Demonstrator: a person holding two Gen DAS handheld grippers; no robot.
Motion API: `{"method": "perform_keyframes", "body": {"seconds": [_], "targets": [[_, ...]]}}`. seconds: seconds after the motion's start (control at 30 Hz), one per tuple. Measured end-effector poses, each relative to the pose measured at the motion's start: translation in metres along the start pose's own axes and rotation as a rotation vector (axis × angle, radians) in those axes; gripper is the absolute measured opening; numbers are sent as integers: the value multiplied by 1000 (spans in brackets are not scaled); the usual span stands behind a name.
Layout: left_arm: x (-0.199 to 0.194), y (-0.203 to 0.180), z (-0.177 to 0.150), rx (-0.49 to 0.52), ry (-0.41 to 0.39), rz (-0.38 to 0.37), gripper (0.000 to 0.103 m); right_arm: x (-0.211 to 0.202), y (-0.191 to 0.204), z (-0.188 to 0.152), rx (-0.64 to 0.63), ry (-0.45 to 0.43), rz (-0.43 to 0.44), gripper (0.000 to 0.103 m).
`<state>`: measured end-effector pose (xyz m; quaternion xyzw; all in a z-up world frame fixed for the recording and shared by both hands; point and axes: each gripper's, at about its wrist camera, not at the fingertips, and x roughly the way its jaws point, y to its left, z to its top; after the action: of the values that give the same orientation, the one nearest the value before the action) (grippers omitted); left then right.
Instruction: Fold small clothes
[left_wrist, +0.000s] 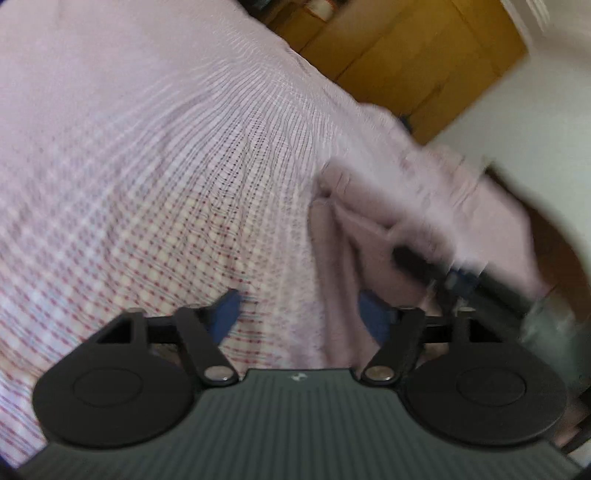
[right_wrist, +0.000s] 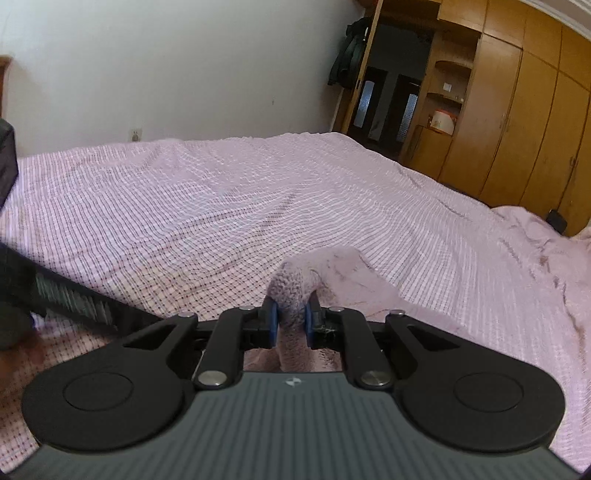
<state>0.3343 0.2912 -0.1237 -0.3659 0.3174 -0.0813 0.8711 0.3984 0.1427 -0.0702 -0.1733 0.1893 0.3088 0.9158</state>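
Note:
A small pink fleecy garment (right_wrist: 295, 284) is bunched between the blue pads of my right gripper (right_wrist: 291, 321), which is shut on it just above the bed. In the blurred left wrist view the same garment (left_wrist: 369, 221) hangs to the right, with the right gripper's dark fingers (left_wrist: 417, 264) clamped on it. My left gripper (left_wrist: 301, 314) is open wide. A strip of the pink cloth runs down between its pads near the right one, and neither pad presses on it. The left gripper's dark body (right_wrist: 74, 295) shows at the left edge of the right wrist view.
A pink checked bed sheet (right_wrist: 221, 203) covers the whole bed. Rumpled pink bedding (right_wrist: 535, 236) lies at the right edge. A wooden wardrobe (right_wrist: 517, 110) and a dark doorway (right_wrist: 388, 103) stand beyond the bed. A dark object (right_wrist: 7, 158) sits at the far left.

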Motion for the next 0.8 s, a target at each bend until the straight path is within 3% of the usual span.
{"method": "perform_keyframes", "body": {"seconds": [0.07,0.13,0.33,0.63,0.8], "targets": [[0,6,7,-101,26,-77,89,-2,-2,-3,-5,-14,1,13],[5,2,12,-126,34,-107,90,-3,1,-8,-33,-26,7,13],[31,-30,18,-68,70,-54,93,-3,3,-17,-86,-27,-28,16],[14,-33,25,-133,63,-121,94,-7,-7,-33,-87,-58,35,16],[39,-53,26,-69,105,-57,94,-4,-2,-36,-102,-65,36,16]]}}
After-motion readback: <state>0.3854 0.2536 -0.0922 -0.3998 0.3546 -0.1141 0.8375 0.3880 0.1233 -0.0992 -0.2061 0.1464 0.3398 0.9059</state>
